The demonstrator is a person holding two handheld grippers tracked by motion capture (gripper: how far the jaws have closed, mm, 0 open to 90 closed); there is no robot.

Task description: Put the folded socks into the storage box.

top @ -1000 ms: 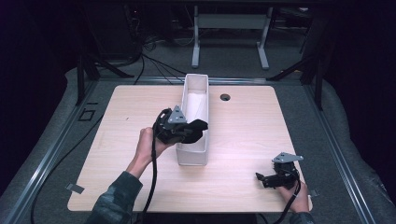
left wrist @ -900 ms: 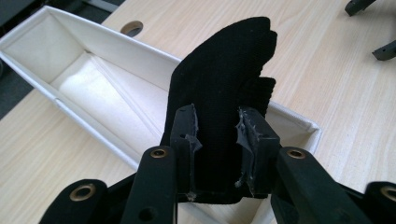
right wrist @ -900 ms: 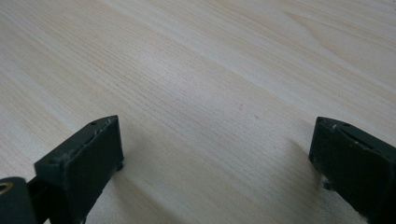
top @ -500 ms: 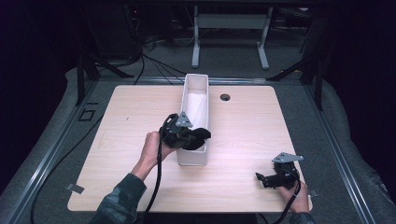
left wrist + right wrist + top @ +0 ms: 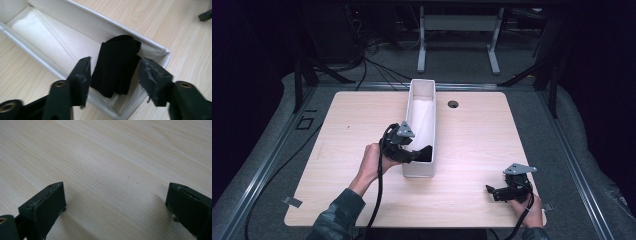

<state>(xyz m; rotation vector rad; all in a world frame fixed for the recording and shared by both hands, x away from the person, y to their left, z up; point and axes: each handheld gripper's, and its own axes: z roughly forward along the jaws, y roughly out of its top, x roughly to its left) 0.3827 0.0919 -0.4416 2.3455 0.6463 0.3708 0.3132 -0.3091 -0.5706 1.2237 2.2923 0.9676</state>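
- Since a second ago the left gripper [image 5: 424,152] has drawn back along the white bin [image 5: 422,90] towards its near end, and it now hangs over that end with its jaws spread wide and holding nothing.
- The folded black cloth [image 5: 117,65] lies inside the bin at its near end, tucked against the end wall and clear of both jaws; it looks released there, probably so the rest of the bin stays free.
- The bin itself runs lengthwise down the middle of the table [image 5: 342,125], from the far edge towards the near edge.
- The right gripper [image 5: 494,192] rests by the near right corner of the table, well apart from the bin, jaws wide over bare wood, likely parked out of the way.
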